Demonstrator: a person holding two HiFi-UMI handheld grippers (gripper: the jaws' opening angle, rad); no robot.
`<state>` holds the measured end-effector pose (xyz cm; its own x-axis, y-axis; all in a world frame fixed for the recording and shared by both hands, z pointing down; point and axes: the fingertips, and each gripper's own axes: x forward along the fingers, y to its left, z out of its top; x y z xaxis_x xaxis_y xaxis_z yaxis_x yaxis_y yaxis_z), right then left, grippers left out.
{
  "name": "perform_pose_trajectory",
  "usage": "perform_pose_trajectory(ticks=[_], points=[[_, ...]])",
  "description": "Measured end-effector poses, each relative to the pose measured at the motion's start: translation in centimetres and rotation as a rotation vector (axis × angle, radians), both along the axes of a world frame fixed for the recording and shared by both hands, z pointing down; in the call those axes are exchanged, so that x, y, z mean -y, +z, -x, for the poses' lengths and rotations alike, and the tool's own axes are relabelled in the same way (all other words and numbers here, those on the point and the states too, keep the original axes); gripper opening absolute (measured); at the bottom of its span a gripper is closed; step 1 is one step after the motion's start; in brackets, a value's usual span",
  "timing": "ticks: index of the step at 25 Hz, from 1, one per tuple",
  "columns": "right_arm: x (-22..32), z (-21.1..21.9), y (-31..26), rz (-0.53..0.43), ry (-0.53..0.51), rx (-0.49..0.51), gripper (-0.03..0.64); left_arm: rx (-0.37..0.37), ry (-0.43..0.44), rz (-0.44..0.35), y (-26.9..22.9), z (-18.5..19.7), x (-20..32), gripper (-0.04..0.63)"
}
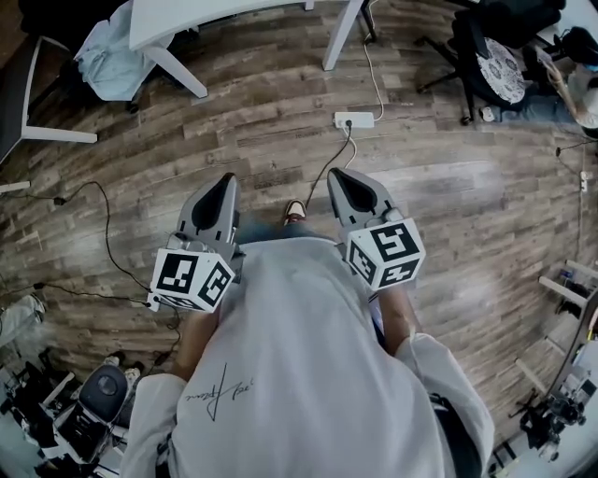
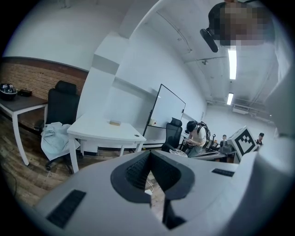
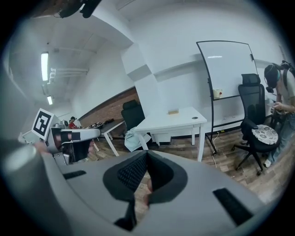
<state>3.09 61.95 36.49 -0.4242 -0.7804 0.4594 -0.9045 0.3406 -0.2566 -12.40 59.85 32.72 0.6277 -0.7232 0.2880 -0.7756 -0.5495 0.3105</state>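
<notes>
Both grippers are held side by side in front of the person's torso, above a wooden floor (image 1: 234, 121). My left gripper (image 1: 227, 179) points forward with its jaws closed tip to tip and nothing between them; in the left gripper view the left gripper (image 2: 150, 154) aims at a white desk (image 2: 103, 129). My right gripper (image 1: 336, 174) is likewise shut and empty, and the right gripper (image 3: 146, 154) faces the same desk (image 3: 173, 120). The person's shoe (image 1: 294, 213) shows between the two grippers.
A white power strip (image 1: 354, 119) with its cable lies on the floor ahead. Beyond it stands a white desk (image 1: 187, 23), with a cloth-draped chair (image 1: 107, 56) to its left. An office chair (image 1: 486, 56) is at the far right, a whiteboard (image 3: 228, 78) behind, and equipment (image 1: 98, 392) at lower left.
</notes>
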Motion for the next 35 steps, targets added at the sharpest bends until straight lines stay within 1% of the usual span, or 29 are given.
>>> perform_pose_trajectory(ticks=[4,9,13,18,24,29,35], points=[[1.2,-0.8,0.4,0.01,-0.005,0.002,0.009,-0.001,0.007,-0.002,0.0,-1.0,1.2,0.006],[3.5,-1.5,0.0,-0.002,0.002,0.015,0.009,-0.007,0.028,-0.01,-0.3,-2.2,3.8,0.006],[5.6,-1.1,0.1,0.001,0.009,0.008,0.009,-0.01,0.052,-0.012,0.0,-2.2,6.0,0.006],[10.2,-0.2,0.2,-0.003,0.01,-0.019,0.009,-0.027,0.052,-0.03,0.1,-1.4,11.3,0.006],[16.5,1.0,-0.6,0.01,0.018,-0.036,0.009,-0.048,0.066,-0.024,-0.4,-0.5,17.6,0.006],[21.8,2.8,-1.0,0.028,0.026,-0.051,0.009,-0.055,0.079,-0.003,-0.4,1.2,23.1,0.006],[28.1,5.3,-1.5,0.038,0.034,-0.066,0.009,-0.061,0.096,-0.003,-0.8,3.6,29.5,0.006]])
